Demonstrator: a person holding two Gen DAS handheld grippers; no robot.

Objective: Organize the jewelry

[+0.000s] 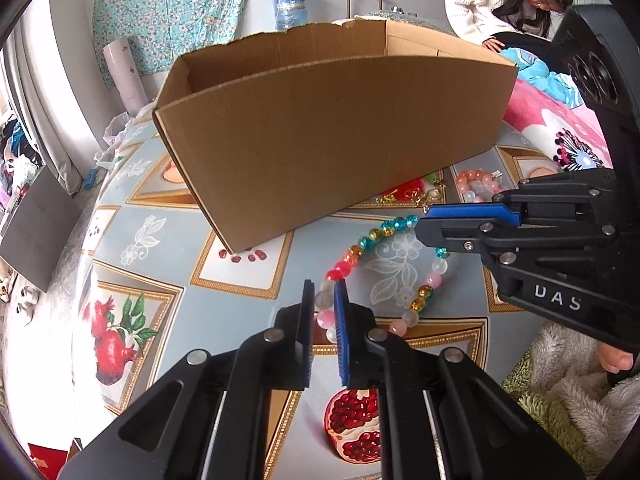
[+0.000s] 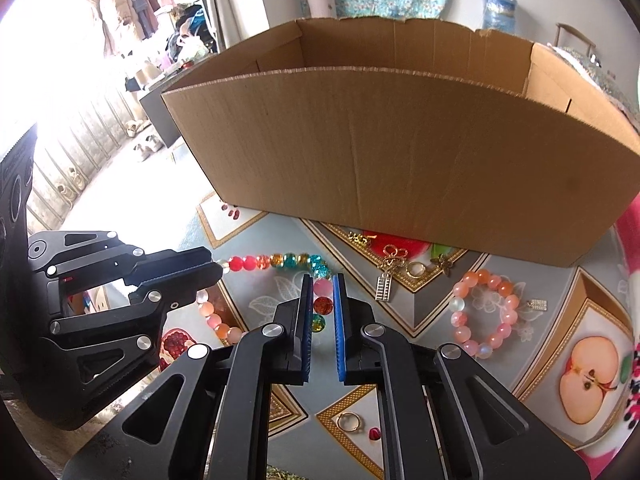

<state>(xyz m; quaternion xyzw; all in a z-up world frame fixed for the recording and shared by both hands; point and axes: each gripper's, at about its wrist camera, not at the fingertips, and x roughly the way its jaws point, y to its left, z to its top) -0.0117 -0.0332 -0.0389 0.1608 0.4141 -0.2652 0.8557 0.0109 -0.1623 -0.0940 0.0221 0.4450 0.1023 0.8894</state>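
Observation:
A long necklace of multicoloured beads [image 1: 376, 236] lies in a loop on the patterned tablecloth in front of a cardboard box [image 1: 320, 128]. My left gripper [image 1: 324, 286] is closed on the loop's left side, beads between its blue pads. My right gripper [image 2: 322, 280] is closed on the loop's right side [image 2: 280, 261]; it also shows in the left wrist view [image 1: 428, 226]. The left gripper shows in the right wrist view [image 2: 212, 270]. A pink bead bracelet [image 2: 486, 312], gold charms [image 2: 394, 264] and a gold ring [image 2: 349, 422] lie nearby.
The open cardboard box [image 2: 400, 160] stands just behind the jewelry. The tablecloth [image 1: 152, 240] has fruit prints. A person in white [image 1: 492, 4] sits at the far right. A fluffy blanket [image 1: 568, 392] lies by the table's right edge.

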